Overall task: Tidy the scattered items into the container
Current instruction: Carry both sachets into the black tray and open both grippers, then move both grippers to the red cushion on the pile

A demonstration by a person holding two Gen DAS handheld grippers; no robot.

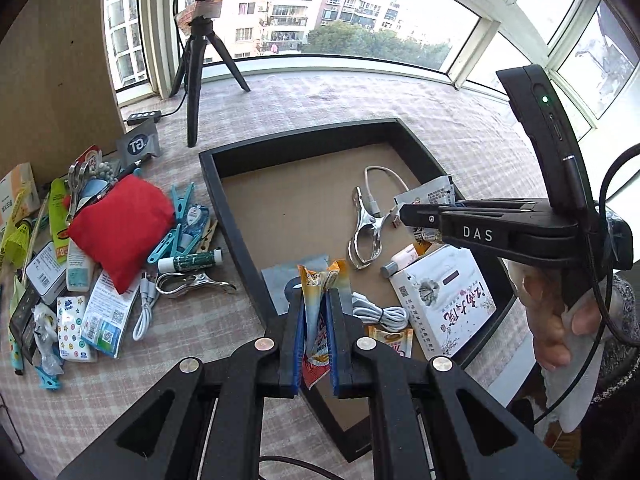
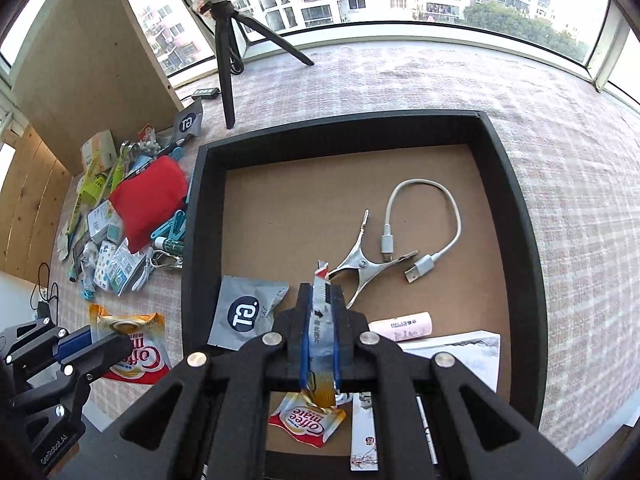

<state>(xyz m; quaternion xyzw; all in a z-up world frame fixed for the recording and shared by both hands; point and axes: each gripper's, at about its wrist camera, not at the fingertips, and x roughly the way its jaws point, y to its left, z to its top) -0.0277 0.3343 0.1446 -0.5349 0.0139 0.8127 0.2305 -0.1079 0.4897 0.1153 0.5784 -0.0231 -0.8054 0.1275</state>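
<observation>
The left claw [image 1: 316,312] is nearly closed, clamped on an orange-and-red coffee creamer sachet [image 1: 318,308] that stands upright between its blue-lined fingers, above the near left wall of the black, cardboard-floored rectangular tray [image 2: 500,160]. The right claw [image 2: 322,320] is likewise pinched on a narrow white-and-grey printed sachet [image 2: 323,316], held over the tray's near half.

Inside the tray lie a steel spring clip [image 2: 362,270], a short white USB cable [image 2: 424,216], a grey foil packet [image 2: 248,310], a pink tube [image 2: 400,326] and a white printed box [image 1: 440,300]. The box is partly hidden behind the right claw's frame in the right view.

The pile of loose items around a red cloth pouch [image 1: 120,228] on the checked bench [image 2: 440,80] overlaps, so many are hard to identify.
</observation>
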